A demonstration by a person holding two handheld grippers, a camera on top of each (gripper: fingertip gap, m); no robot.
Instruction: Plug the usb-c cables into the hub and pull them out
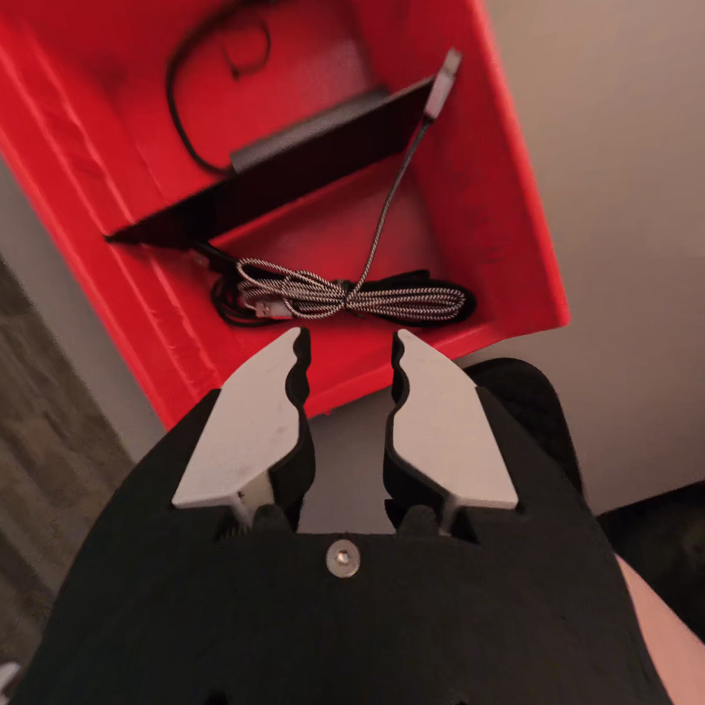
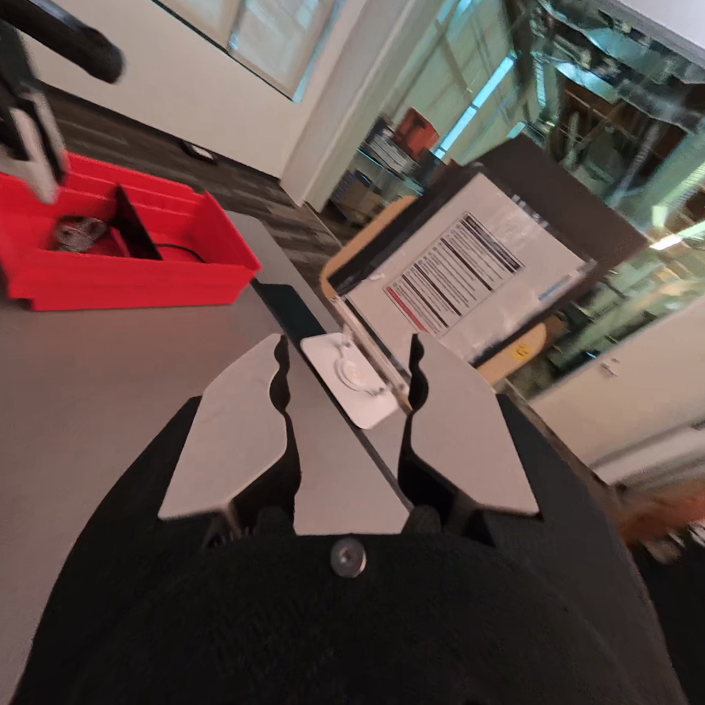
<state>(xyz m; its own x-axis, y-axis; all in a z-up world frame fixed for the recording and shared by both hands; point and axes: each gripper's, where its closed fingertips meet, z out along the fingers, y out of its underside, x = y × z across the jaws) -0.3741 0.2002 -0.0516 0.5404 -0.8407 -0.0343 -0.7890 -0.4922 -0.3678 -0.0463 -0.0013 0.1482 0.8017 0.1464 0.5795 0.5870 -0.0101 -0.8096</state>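
Observation:
A red bin (image 1: 496,213) sits on a grey table, split by a black divider (image 1: 267,190). In the near compartment lies a bundled braided grey-and-white cable (image 1: 381,299) with a connector (image 1: 271,308) at its left end; its other end runs up to a grey plug (image 1: 442,86) leaning over the divider. A grey hub (image 1: 305,129) with a thin black cord (image 1: 179,114) lies in the far compartment. My left gripper (image 1: 351,335) is open and empty, just above the bin's near edge. My right gripper (image 2: 349,341) is open and empty over the table edge, well right of the bin (image 2: 133,282).
In the right wrist view the left gripper (image 2: 38,164) hangs over the bin's left end. A white plate with a round button (image 2: 353,375) sits at the table edge. A board with a printed sheet (image 2: 454,274) stands beyond the edge. Carpeted floor lies behind. Some 45 cm of space lies between my two pairs of fingers. Measured from the fingertips, the grey plug (image 1: 442,86) is 12 cm or so from the left gripper and 35 cm from the right.

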